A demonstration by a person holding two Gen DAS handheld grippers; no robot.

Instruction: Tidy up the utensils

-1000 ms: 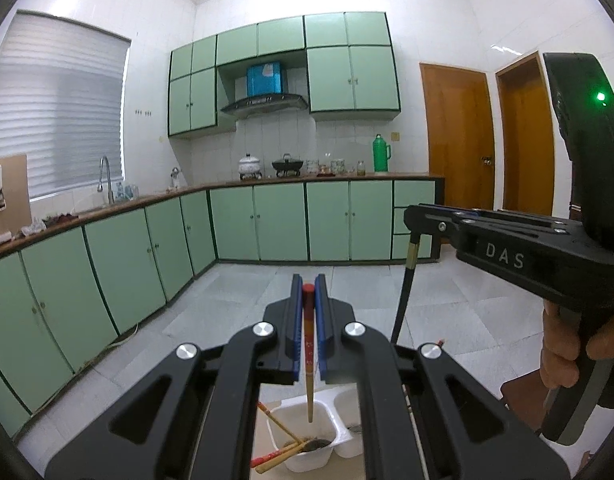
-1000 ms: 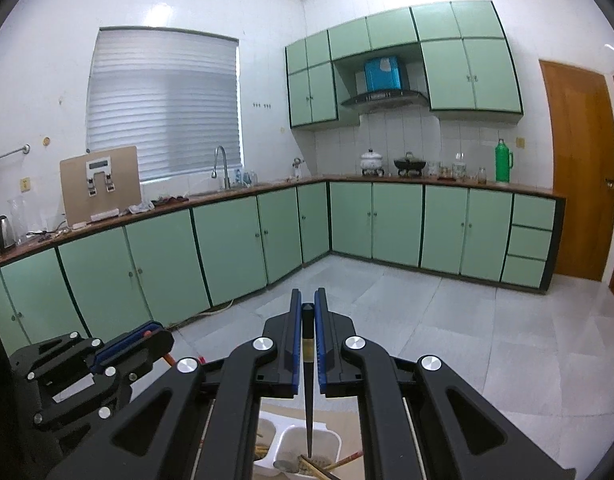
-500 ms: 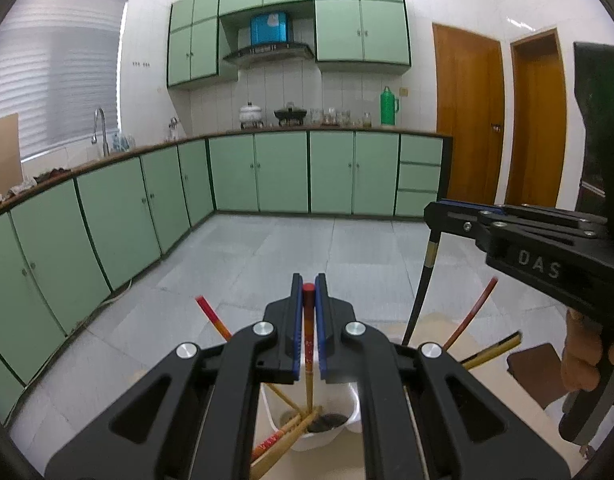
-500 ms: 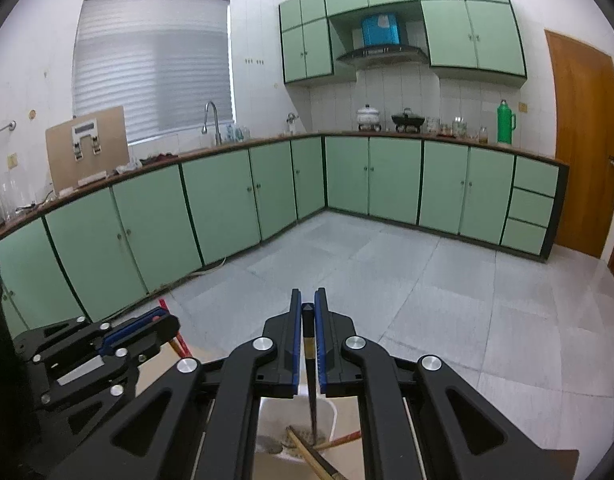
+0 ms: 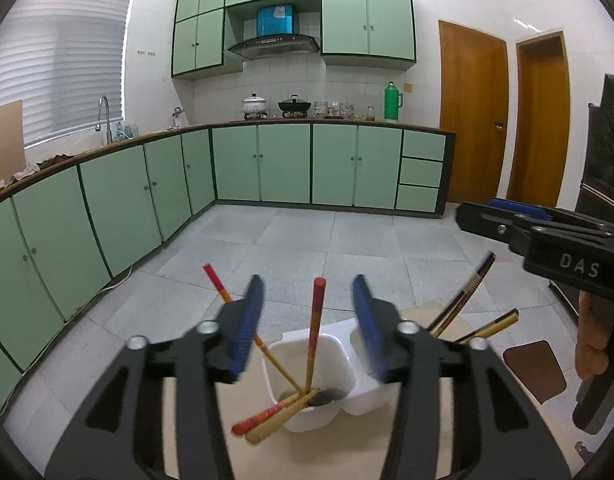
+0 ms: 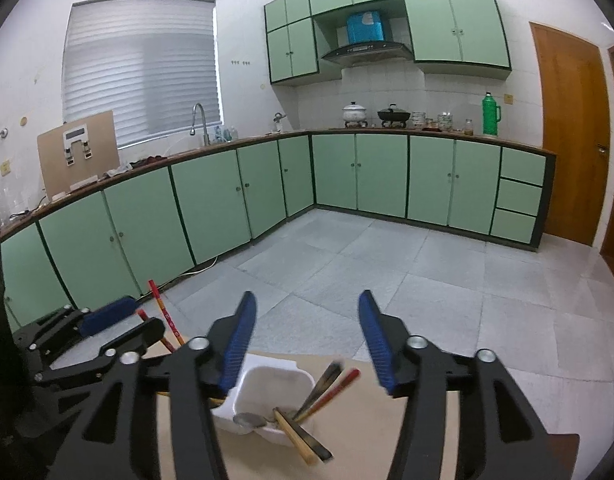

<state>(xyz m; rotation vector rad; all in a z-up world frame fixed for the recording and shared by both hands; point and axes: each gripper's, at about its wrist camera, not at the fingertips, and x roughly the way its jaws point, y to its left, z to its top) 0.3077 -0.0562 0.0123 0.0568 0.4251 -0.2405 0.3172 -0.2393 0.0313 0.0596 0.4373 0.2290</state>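
Left wrist view: the left gripper [image 5: 309,312], in the lower centre of the frame, has its blue-padded jaws spread wide and holds nothing. Between them, lower in the frame, a white two-compartment container [image 5: 349,364] stands on a tan tabletop [image 5: 339,456]. The nearer compartment holds several chopsticks — a red-topped chopstick [image 5: 315,328] leaning almost upright, another red-tipped stick [image 5: 223,294] slanting toward the upper left and partly hidden behind the left jaw, and two more [image 5: 273,420] lying over the front rim. What lies at the bottom of this compartment is dark and hard to make out. Dark chopsticks [image 5: 465,300] project up and to the right from the farther compartment, their lower ends hidden by the right jaw. At the right edge, the right gripper [image 5: 487,216] is cut off by the frame.

Right wrist view: the right gripper [image 6: 307,342] is likewise wide open and empty — the container [image 6: 273,396] sits below the gap, with chopsticks [image 6: 327,386] leaning to the right. A metal utensil end [image 6: 249,420] lies at its front rim, blurred. The left gripper [image 6: 119,322] shows at lower left, partly covering red chopsticks [image 6: 163,314].
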